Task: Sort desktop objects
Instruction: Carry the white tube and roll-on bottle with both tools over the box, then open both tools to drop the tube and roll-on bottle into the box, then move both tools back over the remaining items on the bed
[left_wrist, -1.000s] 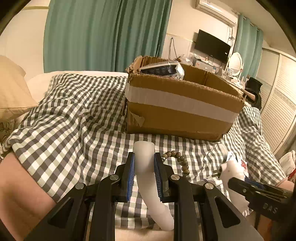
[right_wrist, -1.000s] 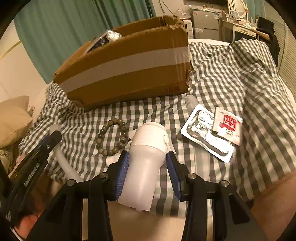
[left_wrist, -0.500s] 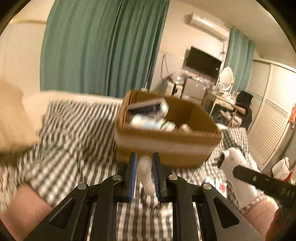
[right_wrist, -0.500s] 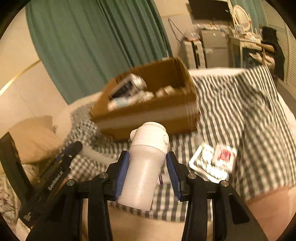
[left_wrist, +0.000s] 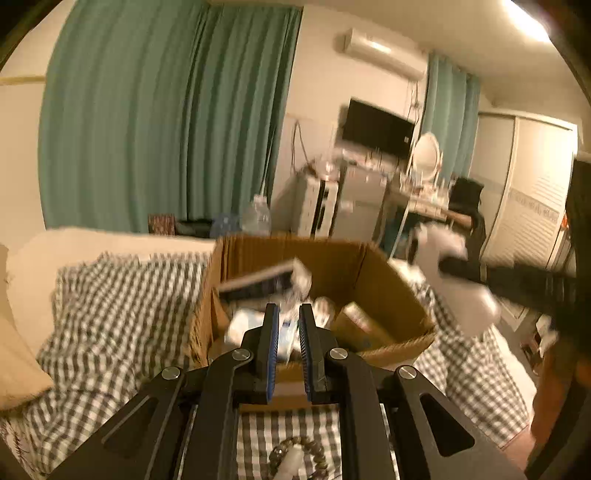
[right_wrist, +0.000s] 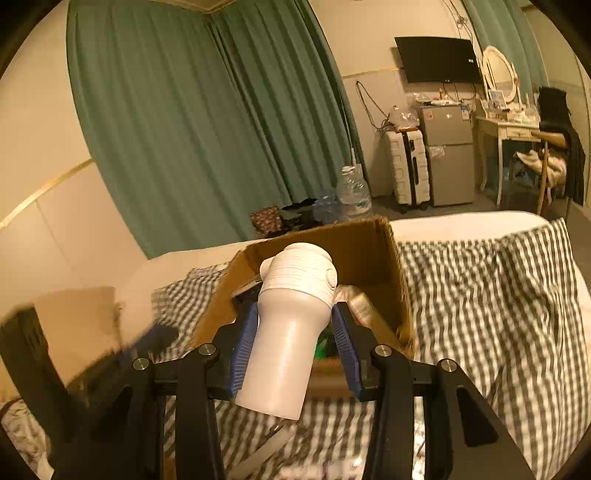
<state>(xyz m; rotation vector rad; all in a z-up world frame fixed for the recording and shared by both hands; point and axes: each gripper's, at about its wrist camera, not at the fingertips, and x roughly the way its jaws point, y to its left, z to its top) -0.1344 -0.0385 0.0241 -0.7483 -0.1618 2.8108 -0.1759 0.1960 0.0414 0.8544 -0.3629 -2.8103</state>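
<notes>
risks:
- your right gripper (right_wrist: 293, 314) is clamped on the white bottle (right_wrist: 291, 332), with its pads on the body just below the ribbed cap. the bottle leans in the grip, its base well out behind the pads. a jolt could swing it or let it slide out. the bottle is in the air, in front of the cardboard box (right_wrist: 369, 251).
- your left gripper (left_wrist: 289, 310) is closing, with only a narrow gap left. nothing shows between its pads, only the blurred box contents beyond. it may shut on nothing.
- the white tube (left_wrist: 291, 458) lies on the checked bedcover (left_wrist: 110, 314), below the left gripper and touching the bead bracelet (left_wrist: 280, 446). you cannot tell whether the tube is joined to the bottle. if it is, it could drag the bracelet or snag on the box rim.

count:
- cardboard box: one
- white bottle: one
- white tube: one
- bead bracelet: one
- items inside the box: several, too blurred to count
</notes>
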